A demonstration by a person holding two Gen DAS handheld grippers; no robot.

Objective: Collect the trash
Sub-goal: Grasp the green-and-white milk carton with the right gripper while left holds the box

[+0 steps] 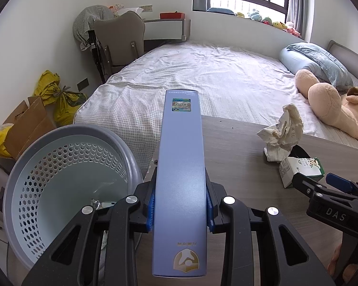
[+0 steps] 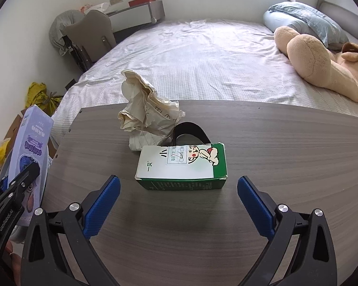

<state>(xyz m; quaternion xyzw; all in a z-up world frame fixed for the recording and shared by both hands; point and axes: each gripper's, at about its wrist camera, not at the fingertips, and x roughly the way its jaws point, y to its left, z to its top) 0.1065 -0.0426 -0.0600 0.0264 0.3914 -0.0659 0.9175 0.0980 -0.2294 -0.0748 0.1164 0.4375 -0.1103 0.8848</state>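
My left gripper is shut on a long pale-blue carton, held above the table's left edge beside a grey perforated bin. The same blue carton shows at the left of the right wrist view. My right gripper stands wide open just short of a green-and-white carton lying on the wood table, with nothing between its pads. Behind that carton rests a crumpled paper ball. The right gripper also appears at the lower right of the left wrist view, next to the green carton and paper ball.
A black curved strap lies behind the green carton. A bed with a large plush bear and pillow lies beyond the table. A chair, cardboard box and yellow bags stand left of the bed.
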